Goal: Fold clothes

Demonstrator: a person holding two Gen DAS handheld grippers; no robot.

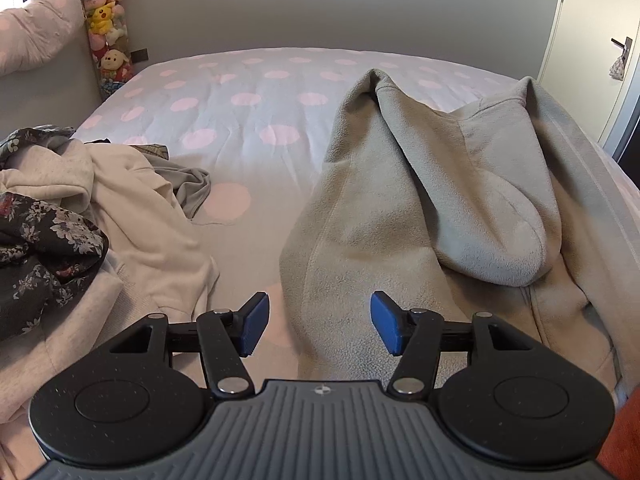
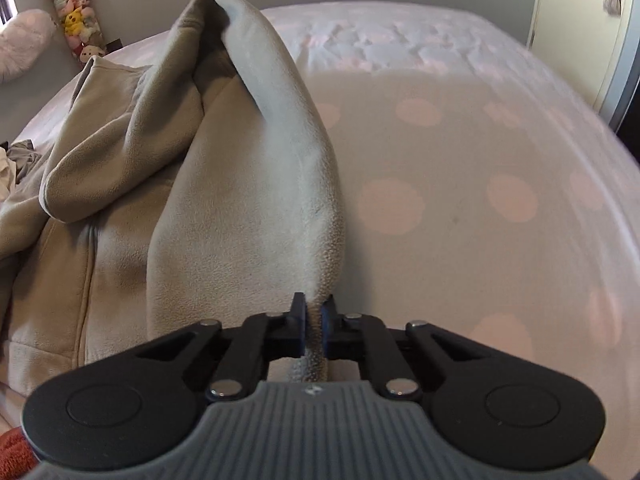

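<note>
A grey fleece hoodie [image 1: 380, 208] lies spread on the bed, its hood [image 1: 492, 220] flopped over the body. My left gripper [image 1: 318, 326] is open just above the hoodie's near left edge, blue pads [image 1: 254, 326] apart, with the fleece edge below the gap and untouched. In the right wrist view the same grey fleece hoodie [image 2: 224, 208] rises in a fold toward me. My right gripper [image 2: 314, 320] is shut on its right edge, a thin strip of fleece pinched between the pads.
A heap of other clothes sits at the left: a cream sweatshirt [image 1: 132, 216], a dark floral garment [image 1: 44, 248] and a grey piece [image 1: 192, 188]. The bedspread [image 1: 240, 120] with pink dots stretches back to the wall. A plush toy column [image 1: 106, 24] and a door [image 1: 600, 40] stand behind.
</note>
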